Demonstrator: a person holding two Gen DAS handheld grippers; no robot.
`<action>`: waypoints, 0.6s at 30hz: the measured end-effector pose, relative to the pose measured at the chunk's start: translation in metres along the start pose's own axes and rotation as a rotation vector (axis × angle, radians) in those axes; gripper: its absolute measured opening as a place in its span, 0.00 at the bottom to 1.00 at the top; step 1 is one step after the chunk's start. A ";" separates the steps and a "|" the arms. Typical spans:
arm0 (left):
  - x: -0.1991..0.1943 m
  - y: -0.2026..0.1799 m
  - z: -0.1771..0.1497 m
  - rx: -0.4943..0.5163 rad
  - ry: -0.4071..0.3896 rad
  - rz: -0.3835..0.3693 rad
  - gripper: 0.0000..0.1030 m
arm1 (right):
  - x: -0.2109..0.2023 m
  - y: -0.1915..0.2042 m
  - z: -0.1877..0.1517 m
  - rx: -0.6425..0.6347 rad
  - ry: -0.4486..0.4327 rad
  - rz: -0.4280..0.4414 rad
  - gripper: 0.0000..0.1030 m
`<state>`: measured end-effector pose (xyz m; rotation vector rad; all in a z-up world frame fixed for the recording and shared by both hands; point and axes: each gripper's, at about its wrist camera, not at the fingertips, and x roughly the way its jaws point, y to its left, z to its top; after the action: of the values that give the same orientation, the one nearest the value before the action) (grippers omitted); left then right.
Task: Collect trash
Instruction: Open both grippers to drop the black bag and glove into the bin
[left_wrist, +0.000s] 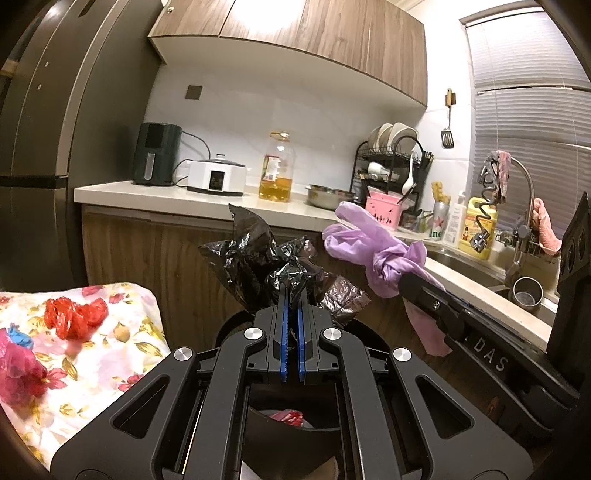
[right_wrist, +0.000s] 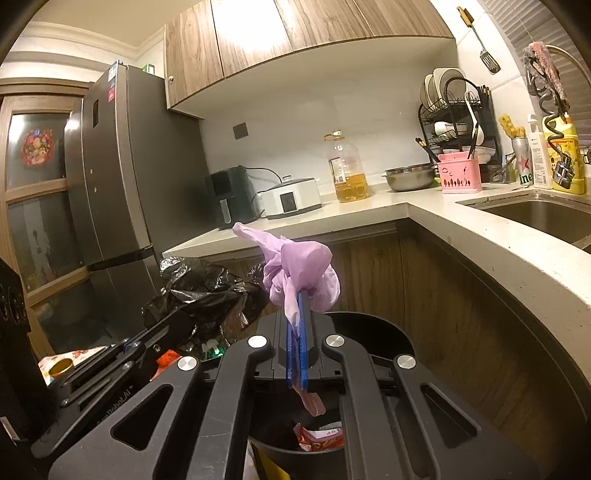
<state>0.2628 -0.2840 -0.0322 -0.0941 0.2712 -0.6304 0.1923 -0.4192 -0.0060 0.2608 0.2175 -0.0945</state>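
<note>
Both grippers are carrying a load over the kitchen floor. In the left wrist view, the left gripper (left_wrist: 291, 291) is clamping its blue pads tight on a crumpled black plastic bag (left_wrist: 258, 262), which is bunching up and away from the fingertips at frame centre. The right gripper (left_wrist: 410, 284) is reaching in from the right edge of that same view, and its jaws are pinched on a knotted lilac plastic bag (left_wrist: 373, 247) that is trailing up and to the left of its tip.

In the right wrist view the right gripper (right_wrist: 298, 299) is showing that grip head-on: pads together on the lilac bag (right_wrist: 299, 273), the knot sitting just past the fingertips, one long tail pointing to upper left and a thin strip hanging down between the jaws. Directly beneath, at the bottom centre of the frame, the round black trash bin (right_wrist: 388, 332) is standing open, with a red wrapper (right_wrist: 321, 437) already lying inside.

That is the relation that matters: the lilac bag is hanging right above the bin mouth, so the right hand looks nearer to a drop. The left gripper (right_wrist: 147, 341) with its black bag (right_wrist: 207, 291) is sitting to the left of the rim, and would, by my reckoning, need to shift across first
</note>
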 end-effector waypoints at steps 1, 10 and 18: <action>0.002 0.000 -0.001 -0.001 0.004 -0.002 0.03 | 0.001 0.000 0.000 0.003 0.002 -0.001 0.04; 0.018 -0.002 -0.007 0.002 0.041 -0.011 0.04 | 0.008 -0.010 -0.003 0.031 0.013 -0.011 0.24; 0.023 0.002 -0.013 -0.001 0.062 0.009 0.29 | 0.006 -0.016 -0.006 0.045 0.019 -0.036 0.39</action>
<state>0.2777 -0.2963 -0.0500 -0.0747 0.3320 -0.6244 0.1949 -0.4330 -0.0166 0.3031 0.2396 -0.1323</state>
